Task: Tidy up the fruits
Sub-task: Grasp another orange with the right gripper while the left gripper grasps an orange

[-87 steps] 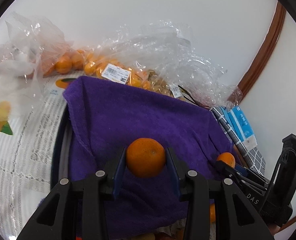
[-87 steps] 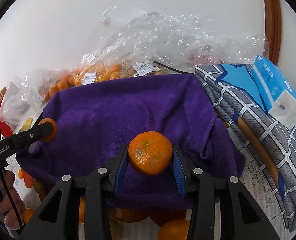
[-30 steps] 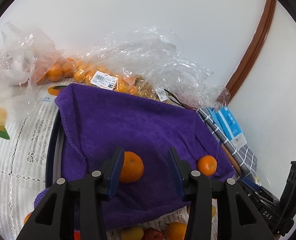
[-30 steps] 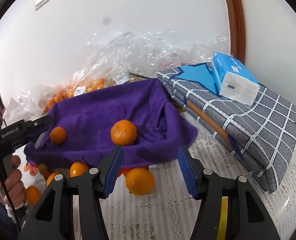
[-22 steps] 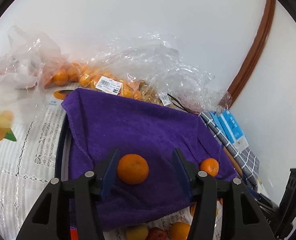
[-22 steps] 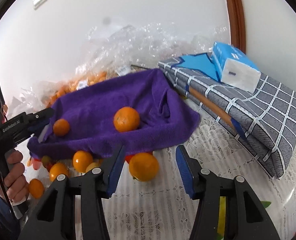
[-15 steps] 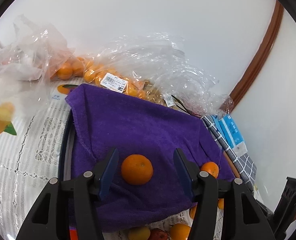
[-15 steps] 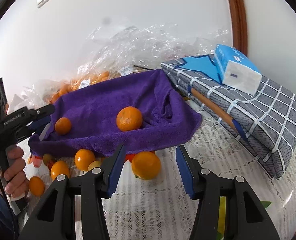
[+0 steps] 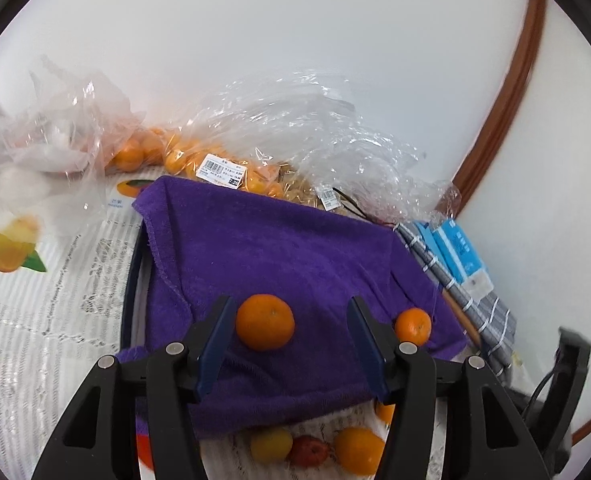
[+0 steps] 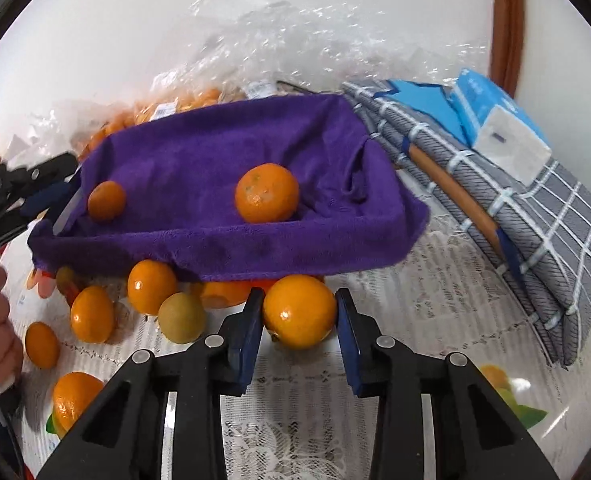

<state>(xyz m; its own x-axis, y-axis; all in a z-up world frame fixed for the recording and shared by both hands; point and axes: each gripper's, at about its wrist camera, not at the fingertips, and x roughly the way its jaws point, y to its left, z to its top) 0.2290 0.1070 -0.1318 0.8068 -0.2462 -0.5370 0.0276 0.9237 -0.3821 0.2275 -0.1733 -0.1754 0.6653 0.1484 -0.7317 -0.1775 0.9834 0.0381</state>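
A purple towel [image 9: 279,248] lines a basket [image 9: 132,280] and holds two oranges, one [image 9: 265,322] in front of my left gripper and a smaller-looking one [image 9: 413,326] to its right. My left gripper [image 9: 291,332] is open and empty above the towel's near edge. In the right wrist view the same two oranges [image 10: 266,193] [image 10: 106,201] lie on the towel [image 10: 223,168]. My right gripper [image 10: 298,316] sits low on the tablecloth, its jaws closing around a large orange [image 10: 298,311] by the towel's front edge.
Several loose oranges [image 10: 151,287] and a greenish fruit [image 10: 181,317] lie on the lace tablecloth [image 10: 415,320] below the towel. Clear plastic bags of oranges [image 9: 215,160] stand behind the basket. A grey checked bundle [image 10: 535,216] with a blue tissue pack [image 10: 495,128] lies to the right.
Both grippers let go of their oranges onto the towel and drew back. My right gripper then dropped to the tablecloth and came around a loose orange, its jaws narrowing.
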